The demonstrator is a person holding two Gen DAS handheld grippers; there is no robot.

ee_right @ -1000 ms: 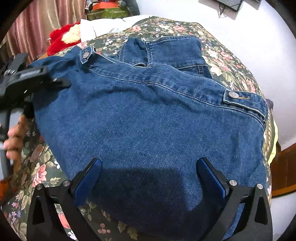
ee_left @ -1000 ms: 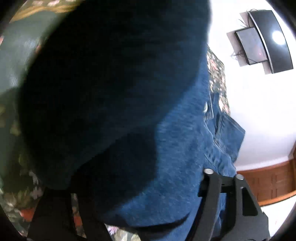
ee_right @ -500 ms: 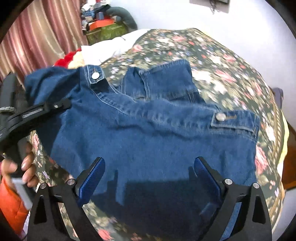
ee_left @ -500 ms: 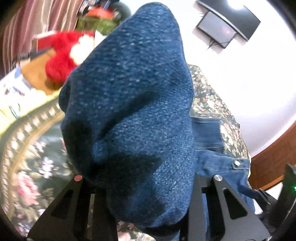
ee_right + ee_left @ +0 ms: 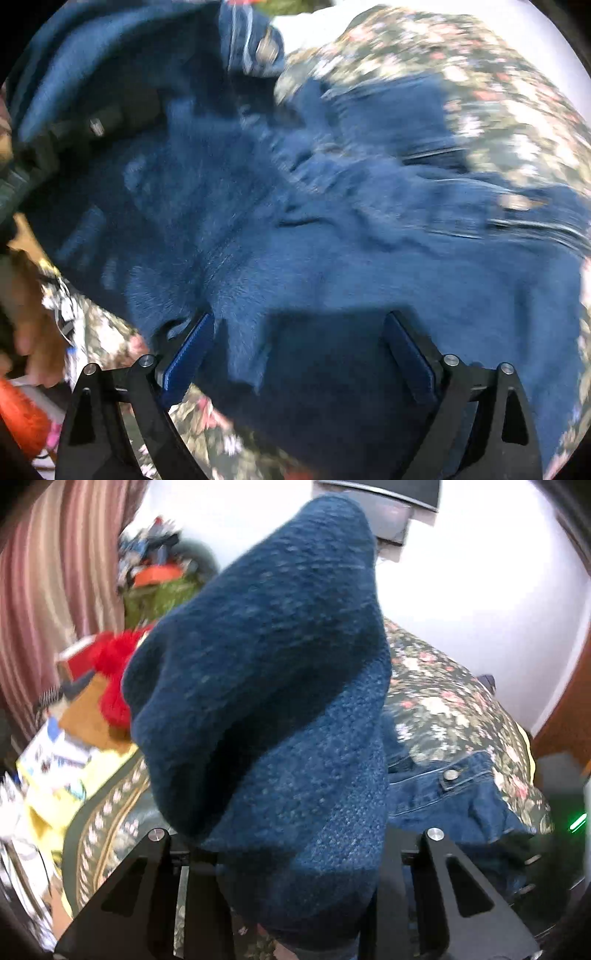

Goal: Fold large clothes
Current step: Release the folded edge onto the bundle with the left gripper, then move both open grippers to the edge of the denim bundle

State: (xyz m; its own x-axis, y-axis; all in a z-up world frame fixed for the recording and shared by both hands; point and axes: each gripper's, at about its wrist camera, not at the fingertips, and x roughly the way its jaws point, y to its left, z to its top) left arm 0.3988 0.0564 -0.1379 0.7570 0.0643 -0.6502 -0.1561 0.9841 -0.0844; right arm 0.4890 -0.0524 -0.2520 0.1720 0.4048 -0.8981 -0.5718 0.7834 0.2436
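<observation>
A blue denim jacket (image 5: 332, 240) lies on a floral bedspread (image 5: 498, 74). My left gripper (image 5: 295, 878) is shut on a bunch of the denim (image 5: 266, 701), which rises up and fills the middle of the left wrist view; its fingertips are hidden by the cloth. More of the jacket, with a metal button (image 5: 450, 774), lies to the right on the bed. My right gripper (image 5: 299, 350) is open, its blue pads (image 5: 188, 362) apart just over the jacket's near edge. The right wrist view is blurred by motion.
The floral bedspread (image 5: 443, 694) runs to a white wall. A red plush toy (image 5: 114, 672), papers and boxes (image 5: 55, 760) lie at the left by a striped curtain (image 5: 44, 590). A hand (image 5: 33, 332) holds the left gripper at the left edge of the right wrist view.
The left gripper has lifted the held denim higher and swung it over the jacket. The right gripper has dropped closer to the jacket, still open.
</observation>
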